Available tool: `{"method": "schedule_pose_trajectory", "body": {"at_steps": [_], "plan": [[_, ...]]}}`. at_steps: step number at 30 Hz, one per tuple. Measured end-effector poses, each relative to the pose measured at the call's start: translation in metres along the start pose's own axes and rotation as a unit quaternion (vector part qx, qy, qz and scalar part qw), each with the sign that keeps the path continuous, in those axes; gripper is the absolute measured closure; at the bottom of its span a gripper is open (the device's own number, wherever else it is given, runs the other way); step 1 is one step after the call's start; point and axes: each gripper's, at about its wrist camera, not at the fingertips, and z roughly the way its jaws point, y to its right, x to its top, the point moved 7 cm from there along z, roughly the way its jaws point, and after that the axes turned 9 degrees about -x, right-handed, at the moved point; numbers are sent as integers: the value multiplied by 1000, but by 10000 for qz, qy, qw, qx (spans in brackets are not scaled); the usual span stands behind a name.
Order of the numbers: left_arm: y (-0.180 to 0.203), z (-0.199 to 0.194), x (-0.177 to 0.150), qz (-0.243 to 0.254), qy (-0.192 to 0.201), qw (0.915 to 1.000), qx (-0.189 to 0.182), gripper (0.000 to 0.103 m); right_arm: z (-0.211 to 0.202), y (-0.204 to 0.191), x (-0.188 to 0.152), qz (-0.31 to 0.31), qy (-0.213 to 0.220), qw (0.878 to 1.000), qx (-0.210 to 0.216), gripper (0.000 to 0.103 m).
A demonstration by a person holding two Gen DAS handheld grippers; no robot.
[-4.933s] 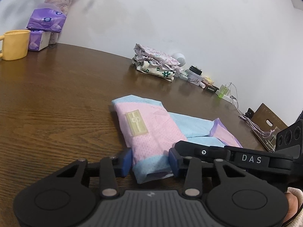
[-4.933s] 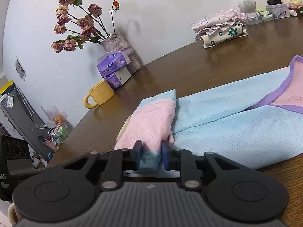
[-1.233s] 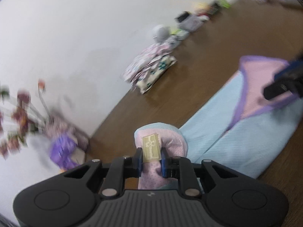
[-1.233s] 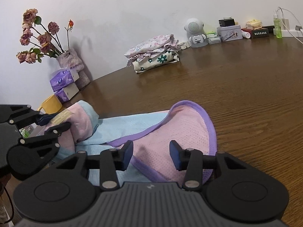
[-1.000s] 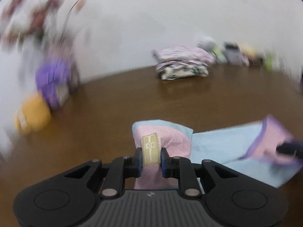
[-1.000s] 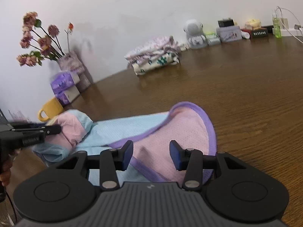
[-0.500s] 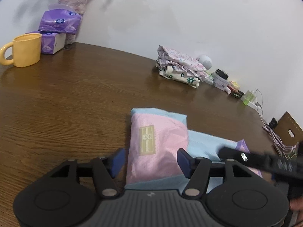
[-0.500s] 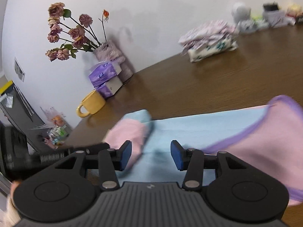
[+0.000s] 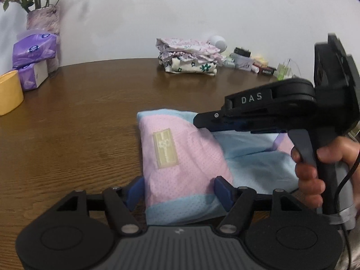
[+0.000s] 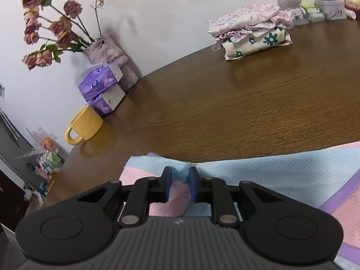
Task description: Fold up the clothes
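A: Garment? Where was it?

B: Flat on the brown wooden table (image 9: pixel 74 121), right in front of both cameras. Pink and light-blue mesh garment (image 9: pixel 180 157), dotted weave, purple trim along one edge in the right wrist view. One end was folded over into a thick pink pad with a blue band and a cream label patch (image 9: pixel 165 149) on top.

A: Left gripper?

B: Left gripper (image 9: pixel 180 190) was spread and opening, blue pads either side of the folded pink end, not pressing it.

A: Right?

B: Right gripper (image 10: pixel 180 183) was closing, nearly pressed together, pinching a bunched ridge of blue fabric at the fold. A hand (image 9: pixel 315 168) held its handle.

A: Background?

B: Yellow mug (image 10: pixel 86 124), purple tissue packs (image 10: pixel 101 87), vase of dried roses (image 10: pixel 105 49), stack of folded floral clothes (image 10: pixel 252 31) near the wall, well apart from the garment.
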Motion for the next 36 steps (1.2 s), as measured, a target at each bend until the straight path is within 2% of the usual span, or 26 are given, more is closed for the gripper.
{"method": "schedule_pose_trajectory", "body": {"at_steps": [3,6,8,11,15,16,22,25,26,30,36], "plan": [[0,1,1,-4,-10,10000,9,33,-6,2,2,113,54,9998,180,85],[-4,2,3,-109,-23,9999,2,33,-3,2,1,101,15,9999,117,85],[-14,-9,11,-487,259,9984,-148,33,-2,2,-1,121,-28,9999,98,85],[-35,-18,22,-1134,566,9912,-390,33,-20,4,0,139,227,9995,184,84],[-63,-9,25,-1967,459,9769,-702,37,-32,2,-5,34,299,9992,260,84],[-67,-6,24,-2054,411,9748,-767,41,-30,2,-8,17,257,9993,272,84],[-75,8,22,-2273,245,9666,-1157,53,-22,2,-17,-5,73,9996,261,84],[-71,18,20,-2356,15,9632,-1295,86,-19,3,-19,9,46,9997,255,84],[-70,19,20,-2330,11,9646,-1236,87,-19,3,-19,18,36,9997,249,84],[-58,11,27,-1817,150,9793,-880,89,-18,6,-21,62,26,9997,254,84],[-40,4,32,-1304,215,9905,-369,89,-25,12,-17,152,153,9992,345,84]]}}
